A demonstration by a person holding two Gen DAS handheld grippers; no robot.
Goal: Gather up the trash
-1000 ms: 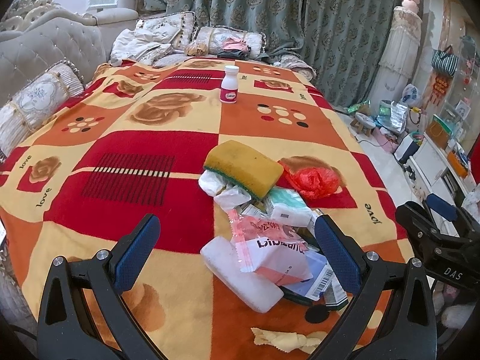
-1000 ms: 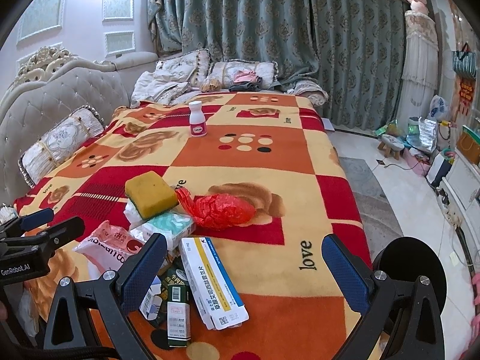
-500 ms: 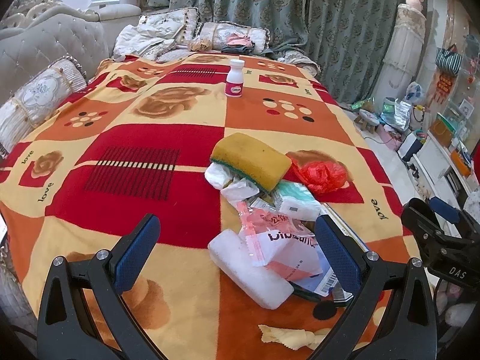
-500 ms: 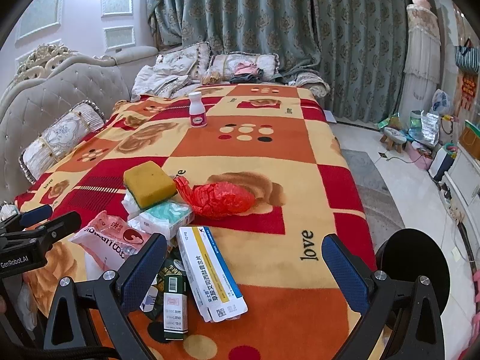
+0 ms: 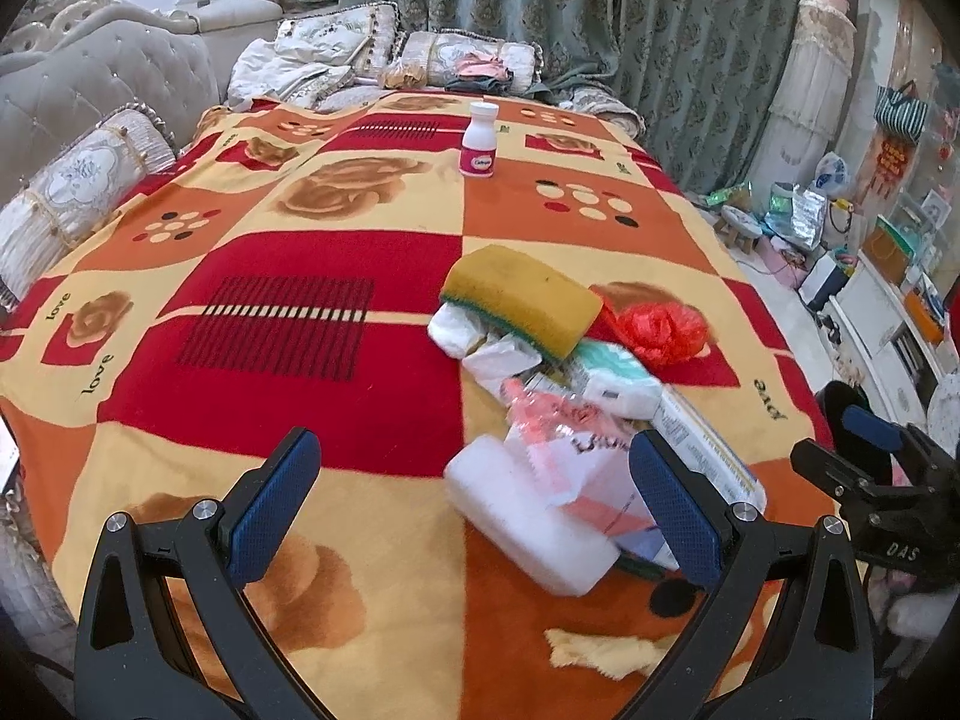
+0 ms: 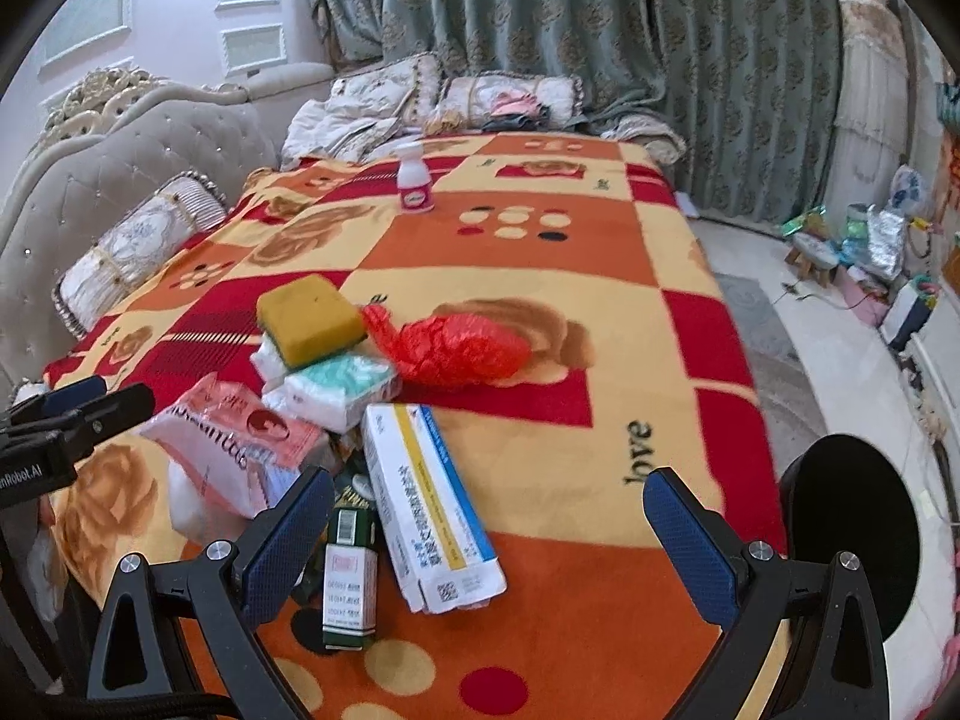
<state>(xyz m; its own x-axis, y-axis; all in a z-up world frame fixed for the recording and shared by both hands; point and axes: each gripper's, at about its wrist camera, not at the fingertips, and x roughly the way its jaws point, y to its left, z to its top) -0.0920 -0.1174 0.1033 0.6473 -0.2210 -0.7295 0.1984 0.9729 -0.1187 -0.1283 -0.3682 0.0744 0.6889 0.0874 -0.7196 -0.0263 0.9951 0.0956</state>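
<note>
— Two grippers we have up, and neither carries anything: the left gripper (image 5: 474,492) hovers with its jaws spread wide over the near end of the blanket (image 5: 288,276), the right gripper (image 6: 489,531) likewise released above the orange squares.

— Where do we see the trash?

— Heaped in one pile on the bed's near half. We count a yellow sponge (image 5: 521,299) on top of crumpled white paper (image 5: 480,342), a red plastic bag (image 6: 450,348) just beside it, and a teal-and-white tissue pack (image 6: 339,387) touching the sponge.

— And closer to us?

— A pink snack bag (image 6: 231,444) lies over a white foam block (image 5: 528,522), with a long white box (image 6: 429,507) striped blue and yellow next to it and a small green carton (image 6: 349,582) against the box. From the left wrist view we also spot a yellowish scrap (image 5: 606,651) near the blanket's edge.

— Anything apart from the heap?

— One white bottle (image 5: 479,141) with a pink label stands upright, well apart, toward the pillows (image 6: 474,99)
</note>
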